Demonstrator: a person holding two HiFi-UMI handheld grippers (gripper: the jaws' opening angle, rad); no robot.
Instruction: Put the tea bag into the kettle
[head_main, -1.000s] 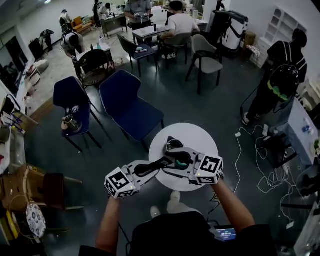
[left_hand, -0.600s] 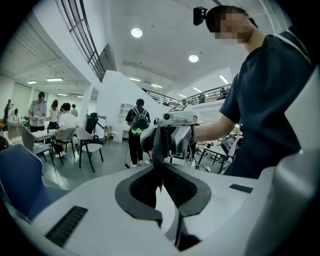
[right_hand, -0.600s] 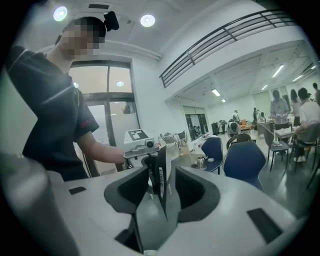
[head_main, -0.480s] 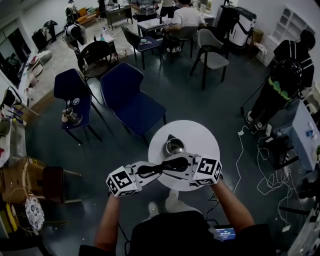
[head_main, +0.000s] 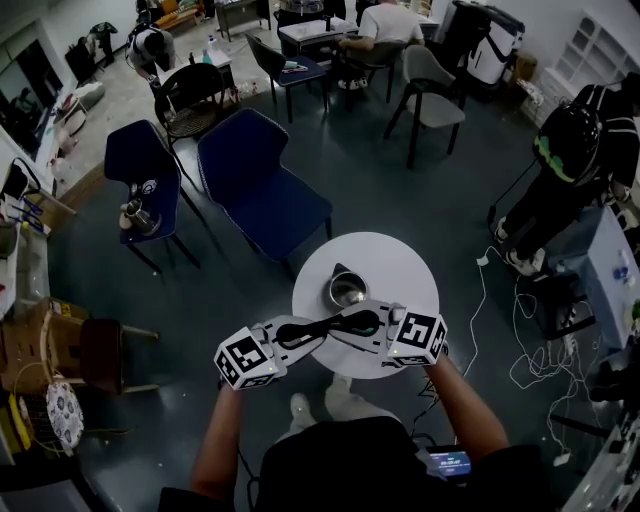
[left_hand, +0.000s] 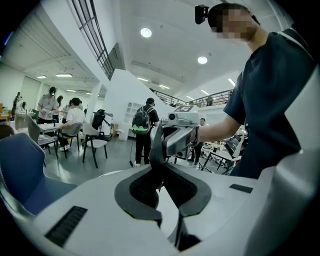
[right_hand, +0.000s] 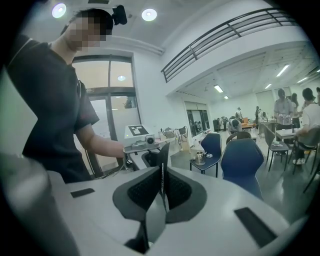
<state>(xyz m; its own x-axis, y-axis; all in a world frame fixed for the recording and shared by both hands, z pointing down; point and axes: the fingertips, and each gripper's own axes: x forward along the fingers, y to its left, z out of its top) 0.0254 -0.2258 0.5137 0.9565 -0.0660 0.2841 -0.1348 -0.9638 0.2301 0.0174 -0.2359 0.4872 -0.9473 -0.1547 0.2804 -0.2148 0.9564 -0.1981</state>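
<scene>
1. Table (head_main: 400, 268): round and white. The kettle (head_main: 347, 290) stands upright on it, a little left of centre in the head view. It is metal, and its open mouth faces the camera.
2. Left gripper (left_hand: 157, 150): held over the near edge of the table and pointing across at the other gripper. Its 2 jaws are together at the tips, and nothing is seen between them.
3. Right gripper (right_hand: 163, 167): held over the same edge and pointing back at the left gripper. Its jaws have just been closing and are now together, with only a hairline slit between the pads. Nothing is visible in that slit.
4. Relation: the 2 sets of jaws meet tip to tip or very nearly; contact cannot be confirmed. Both lie just on the near side of the kettle, not over its mouth.
5. Tea bag: cannot be made out in any view, whether at the jaws, on the table or in the kettle's mouth.
6. Surroundings: a blue chair (head_main: 262, 195) stands beyond the table, near its far left edge.
</scene>
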